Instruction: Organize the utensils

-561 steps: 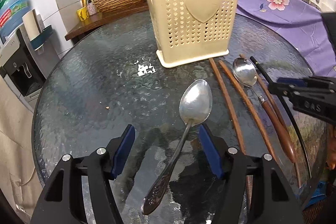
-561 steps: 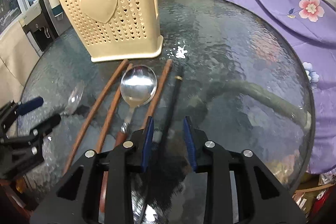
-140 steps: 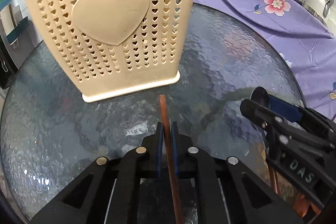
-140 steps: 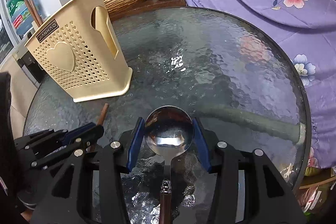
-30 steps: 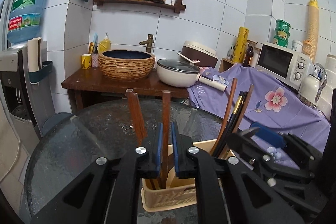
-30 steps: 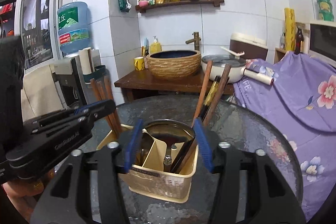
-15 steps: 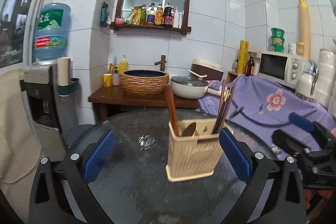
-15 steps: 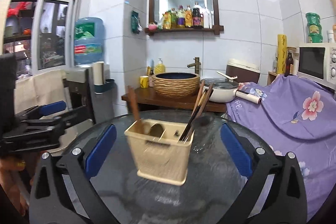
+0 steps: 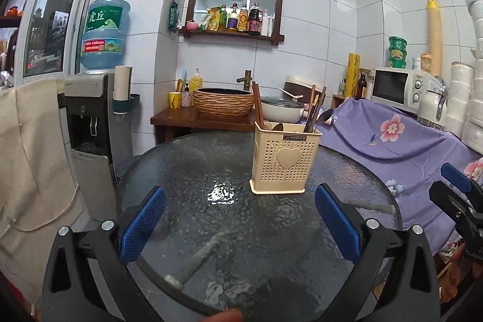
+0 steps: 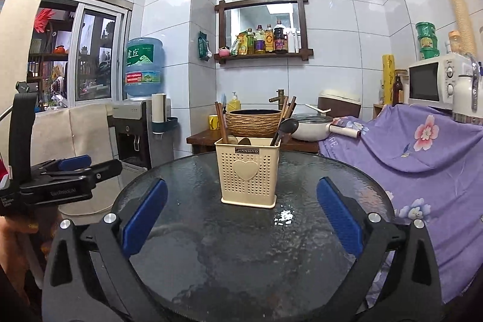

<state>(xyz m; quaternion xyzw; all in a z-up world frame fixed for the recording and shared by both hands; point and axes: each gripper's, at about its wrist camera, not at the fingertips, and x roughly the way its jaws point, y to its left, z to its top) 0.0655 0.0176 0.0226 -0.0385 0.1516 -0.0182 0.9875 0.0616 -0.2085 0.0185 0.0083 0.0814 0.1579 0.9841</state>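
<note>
Fingers [image 9: 142,224] of the left gripper [image 9: 240,227] are spread wide and hold nothing, their blue pads framing bare glass. Ahead of them and slightly to the right, well apart, a cream utensil holder [image 9: 285,162] stands upright on the round glass surface [image 9: 187,171]. Brown chopsticks [image 9: 258,106] rise from its left compartment, a spoon bowl [image 9: 278,127] peeks over the rim mid-way, and darker chopsticks [image 9: 315,110] with a second spoon [image 9: 326,115] lean out on the right. All handles point down into the holder, long axes near vertical.

Further right, the right gripper [image 10: 241,224] is likewise released and empty. From its view the holder sits almost dead ahead, centred between the fingers but well beyond them. No utensil shows lying loose on the glass, so the sorting looks complete; neither gripper seems clearly nearer the holder.
</note>
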